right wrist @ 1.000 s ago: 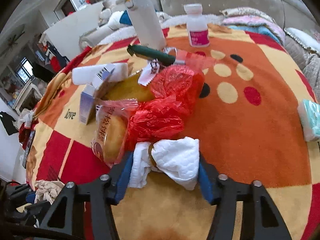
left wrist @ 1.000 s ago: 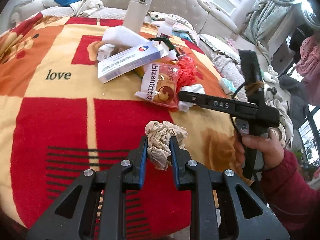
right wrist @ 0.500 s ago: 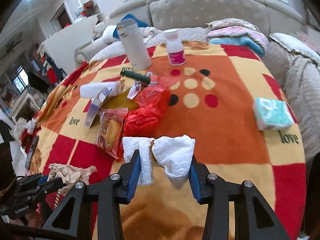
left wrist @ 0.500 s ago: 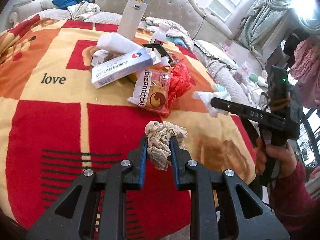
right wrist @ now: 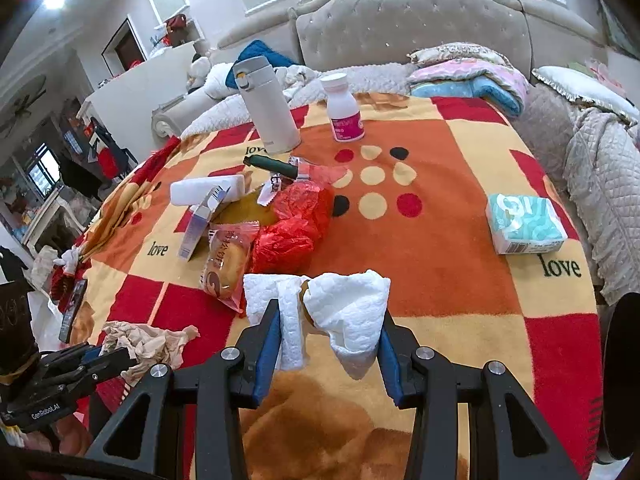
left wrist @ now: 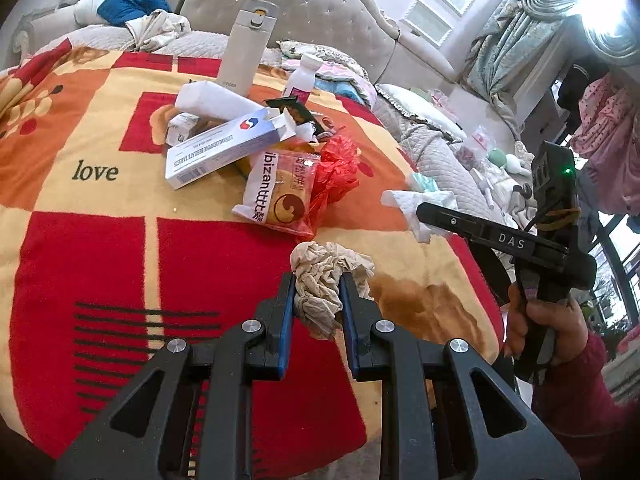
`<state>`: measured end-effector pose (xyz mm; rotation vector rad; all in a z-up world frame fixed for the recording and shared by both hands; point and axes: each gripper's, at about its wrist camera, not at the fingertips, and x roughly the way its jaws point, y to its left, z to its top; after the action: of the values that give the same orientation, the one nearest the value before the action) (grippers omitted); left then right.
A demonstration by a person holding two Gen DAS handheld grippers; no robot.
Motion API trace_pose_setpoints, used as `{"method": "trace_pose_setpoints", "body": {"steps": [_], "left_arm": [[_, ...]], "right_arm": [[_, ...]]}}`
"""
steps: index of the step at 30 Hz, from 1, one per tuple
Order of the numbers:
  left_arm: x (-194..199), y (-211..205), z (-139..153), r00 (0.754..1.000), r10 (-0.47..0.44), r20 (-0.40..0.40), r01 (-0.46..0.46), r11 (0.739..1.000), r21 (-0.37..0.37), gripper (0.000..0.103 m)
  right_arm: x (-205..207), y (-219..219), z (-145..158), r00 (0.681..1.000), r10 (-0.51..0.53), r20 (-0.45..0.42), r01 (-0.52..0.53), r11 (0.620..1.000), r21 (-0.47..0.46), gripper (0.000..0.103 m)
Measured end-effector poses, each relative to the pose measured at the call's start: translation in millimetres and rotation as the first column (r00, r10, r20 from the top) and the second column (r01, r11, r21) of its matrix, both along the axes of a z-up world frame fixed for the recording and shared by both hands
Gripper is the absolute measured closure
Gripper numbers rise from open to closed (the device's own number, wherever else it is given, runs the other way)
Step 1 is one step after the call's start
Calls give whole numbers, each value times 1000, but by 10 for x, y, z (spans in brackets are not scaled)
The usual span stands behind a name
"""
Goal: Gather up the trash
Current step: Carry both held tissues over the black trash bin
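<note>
the left gripper (left wrist: 316,300) pinches a crumpled beige tissue (left wrist: 324,280) above the red and orange blanket (left wrist: 100,260). the right gripper (right wrist: 326,330) clamps a white paper towel (right wrist: 348,312), lifted clear of the blanket. behind lie a bread packet (right wrist: 226,260), a red bag (right wrist: 294,224) and a box (left wrist: 224,152).

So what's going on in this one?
A person is clearing trash off a blanket-covered table with a gripper in each hand. The left gripper is shut on a crumpled beige tissue; the right gripper is shut on a white paper towel. Both wads are held above the blanket. A snack packet, red bag and box lie in a pile on the table.
</note>
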<state>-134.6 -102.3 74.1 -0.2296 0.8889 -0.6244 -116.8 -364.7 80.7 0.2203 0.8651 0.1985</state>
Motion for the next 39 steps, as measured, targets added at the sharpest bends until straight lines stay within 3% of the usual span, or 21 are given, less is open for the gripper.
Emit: {"method": "trace_pose_setpoints", "body": {"steps": [9, 17, 26, 39], "left_arm": [[26, -186, 100, 1000, -16, -14, 16, 1000, -23, 84], [44, -619, 166, 997, -73, -36, 71, 997, -33, 84], [81, -1241, 241, 986, -156, -60, 152, 986, -68, 84], [26, -2459, 237, 945, -319, -73, 318, 948, -31, 84]], "right_arm": [[-165, -191, 68, 999, -19, 37, 19, 1000, -3, 61], [-396, -605, 78, 996, -70, 54, 70, 998, -4, 61], [-686, -1109, 40, 986, -154, 64, 152, 988, 29, 61], [-1176, -2016, -101, 942, -332, 46, 331, 943, 23, 61]]}}
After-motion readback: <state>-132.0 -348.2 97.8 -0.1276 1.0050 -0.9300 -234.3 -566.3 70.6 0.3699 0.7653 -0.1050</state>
